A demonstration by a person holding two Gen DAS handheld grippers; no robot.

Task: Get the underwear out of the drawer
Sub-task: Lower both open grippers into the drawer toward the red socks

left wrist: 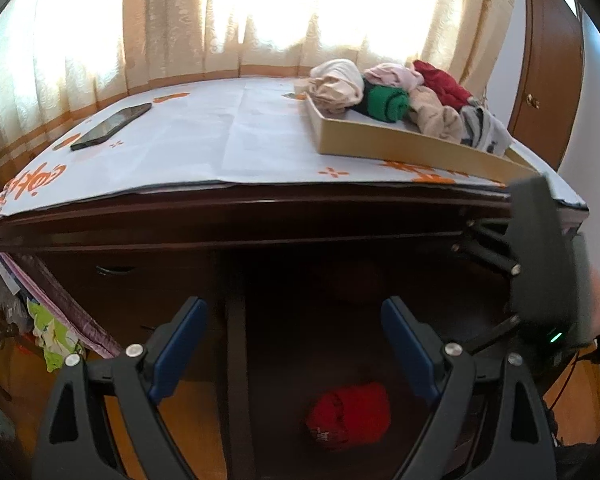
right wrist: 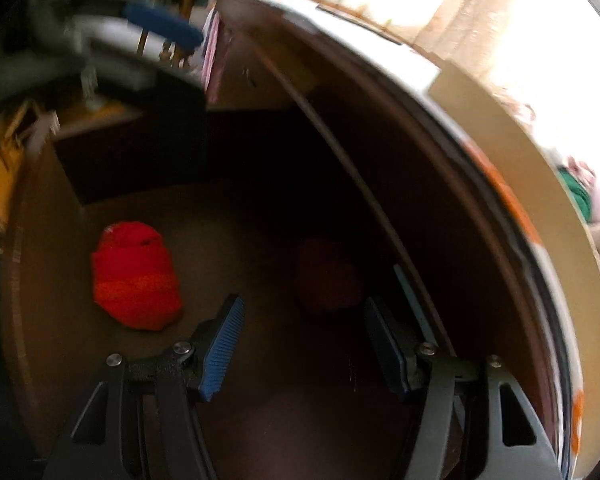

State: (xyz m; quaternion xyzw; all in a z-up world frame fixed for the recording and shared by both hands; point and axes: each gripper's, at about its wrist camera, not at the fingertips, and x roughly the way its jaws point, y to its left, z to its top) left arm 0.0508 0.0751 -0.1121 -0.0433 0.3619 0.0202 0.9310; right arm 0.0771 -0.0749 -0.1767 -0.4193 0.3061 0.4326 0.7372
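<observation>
Underwear, a red rolled bundle, is seen lying on the floor of the open drawer, below the dresser front edge. On the dresser top a tray filled with rolled garments is set at the right, and a phone at the left. The left tool is held spread above the bundle, nothing between its pads. The right tool is likewise spread and empty, the bundle lying off to its left.

red underwear roll, green roll in tan tray, white cloth w/ orange print.
</observation>
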